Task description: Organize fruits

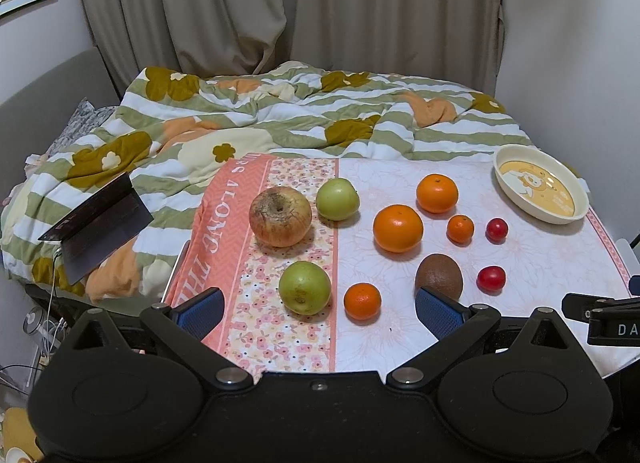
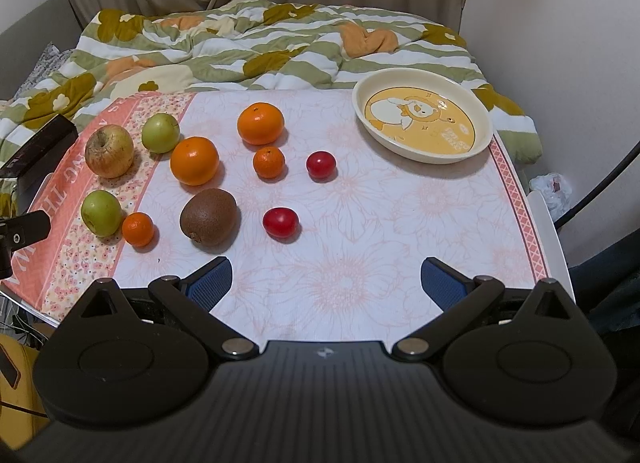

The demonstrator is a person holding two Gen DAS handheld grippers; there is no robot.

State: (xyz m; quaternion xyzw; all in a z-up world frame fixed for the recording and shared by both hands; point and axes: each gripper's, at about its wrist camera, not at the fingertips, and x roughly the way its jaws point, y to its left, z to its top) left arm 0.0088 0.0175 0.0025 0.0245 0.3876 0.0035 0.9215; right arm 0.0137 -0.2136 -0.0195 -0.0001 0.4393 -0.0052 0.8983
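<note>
Several fruits lie loose on the cloth-covered table (image 2: 360,263). On the left are a russet apple (image 1: 280,217), a far green apple (image 1: 337,199) and a near green apple (image 1: 305,287). Toward the middle lie two large oranges (image 2: 195,161) (image 2: 260,123), two small mandarins (image 2: 269,162) (image 2: 138,229), a brown kiwi (image 2: 208,217) and two red cherry tomatoes (image 2: 321,164) (image 2: 281,222). A cream plate (image 2: 424,151) with a cartoon print stands bare at the far right. My left gripper (image 1: 320,313) hangs open just short of the near green apple. My right gripper (image 2: 326,283) is open over bare cloth.
A rumpled flowered quilt (image 1: 280,111) covers the bed behind the table. A dark open laptop (image 1: 96,231) rests on the bed at the left. Curtains and walls close off the back and right. The other gripper's black body (image 1: 600,315) shows at the right edge.
</note>
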